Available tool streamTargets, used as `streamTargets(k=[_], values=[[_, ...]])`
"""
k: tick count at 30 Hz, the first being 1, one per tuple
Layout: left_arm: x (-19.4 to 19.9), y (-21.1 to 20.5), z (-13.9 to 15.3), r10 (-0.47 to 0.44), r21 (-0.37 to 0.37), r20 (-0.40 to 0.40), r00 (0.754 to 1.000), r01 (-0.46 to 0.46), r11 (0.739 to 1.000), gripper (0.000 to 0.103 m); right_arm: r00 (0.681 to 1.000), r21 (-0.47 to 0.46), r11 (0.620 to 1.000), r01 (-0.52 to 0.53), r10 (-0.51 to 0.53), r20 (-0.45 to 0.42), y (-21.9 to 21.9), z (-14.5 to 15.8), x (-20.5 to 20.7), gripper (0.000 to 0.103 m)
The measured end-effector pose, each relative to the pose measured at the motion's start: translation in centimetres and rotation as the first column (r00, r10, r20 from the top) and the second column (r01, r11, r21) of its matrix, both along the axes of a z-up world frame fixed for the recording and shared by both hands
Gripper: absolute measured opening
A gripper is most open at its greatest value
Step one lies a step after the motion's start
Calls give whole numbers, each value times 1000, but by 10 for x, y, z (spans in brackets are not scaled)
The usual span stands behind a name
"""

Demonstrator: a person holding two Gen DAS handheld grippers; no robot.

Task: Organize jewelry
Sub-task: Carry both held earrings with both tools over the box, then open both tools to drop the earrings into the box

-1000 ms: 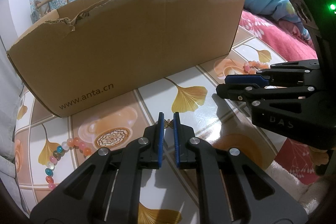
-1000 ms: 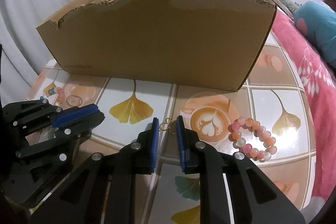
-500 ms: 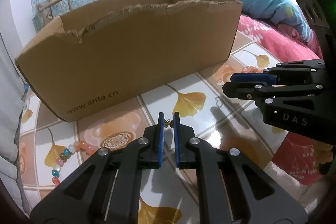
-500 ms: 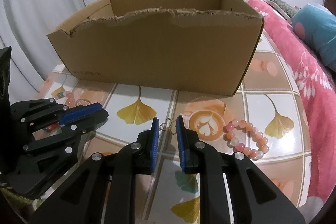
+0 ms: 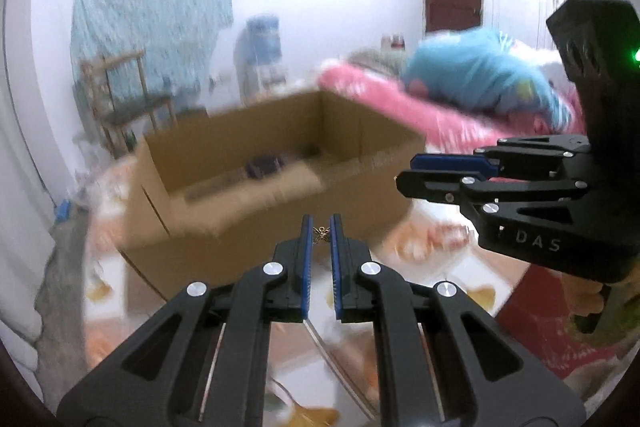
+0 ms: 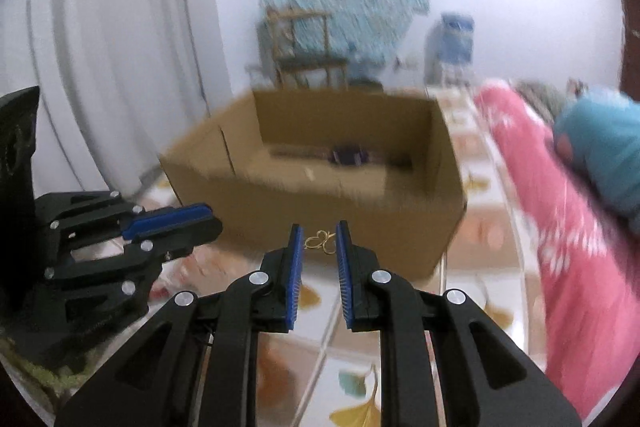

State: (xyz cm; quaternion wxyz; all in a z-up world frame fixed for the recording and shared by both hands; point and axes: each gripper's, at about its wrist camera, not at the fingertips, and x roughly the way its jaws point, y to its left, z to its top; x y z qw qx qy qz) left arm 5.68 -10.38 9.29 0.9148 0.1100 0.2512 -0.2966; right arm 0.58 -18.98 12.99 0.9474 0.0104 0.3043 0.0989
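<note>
Here both tongs (image 5: 321, 233) (image 6: 319, 242) tilt down, pinching earrings (image 5: 321, 234).

Blur: open brown cardboard box (image 5: 280, 163) and leaf-patterned tabletop (image 6: 480, 291) are smeared.
Unclear: small dark purple object (image 6: 350, 155) inside, far end.
Cut off: both views' near gripper bodies, lower edge.

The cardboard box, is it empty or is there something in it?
Not empty. The cardboard box is open on top, and a small dark purple thing lies on its floor. The blur hides what it is.
</note>
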Motion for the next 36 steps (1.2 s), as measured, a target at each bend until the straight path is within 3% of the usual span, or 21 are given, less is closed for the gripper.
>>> streamTargets(k=[5,8,10,13,17,20,22,28,31,36], values=[[35,9,36,0,-17,10,1000,1,1000,8,994,72,991,-113,113,1,-7,33,42,17],[77,10,44,-34,-20,-94,995,33,999,8,979,119,977,-178,188,-74,-10,39,85,17],[105,7,39,-67,-7,-193,979,67,998,8,964,139,970,-197,218,-152,-7,36,120,17],[144,0,16,-81,40,-359,930,102,994,8,915,180,962,-207,256,-313,-3,14,175,17],[180,-5,-22,-67,99,-555,829,146,984,8,799,258,948,-185,298,-521,3,-30,233,17],[192,-3,-41,-37,113,-637,770,141,984,8,744,239,956,-172,285,-605,12,-56,253,17],[198,-3,-46,-20,133,-660,751,143,981,8,707,248,953,-174,297,-643,20,-69,258,17],[203,-4,-57,24,214,-682,731,168,962,8,661,220,958,-185,287,-694,32,-91,272,17],[206,-2,-61,47,234,-680,732,156,960,10,663,218,958,-184,285,-692,33,-94,276,17],[209,-1,-61,60,239,-664,745,136,962,25,679,211,960,-182,278,-680,31,-88,272,18]])
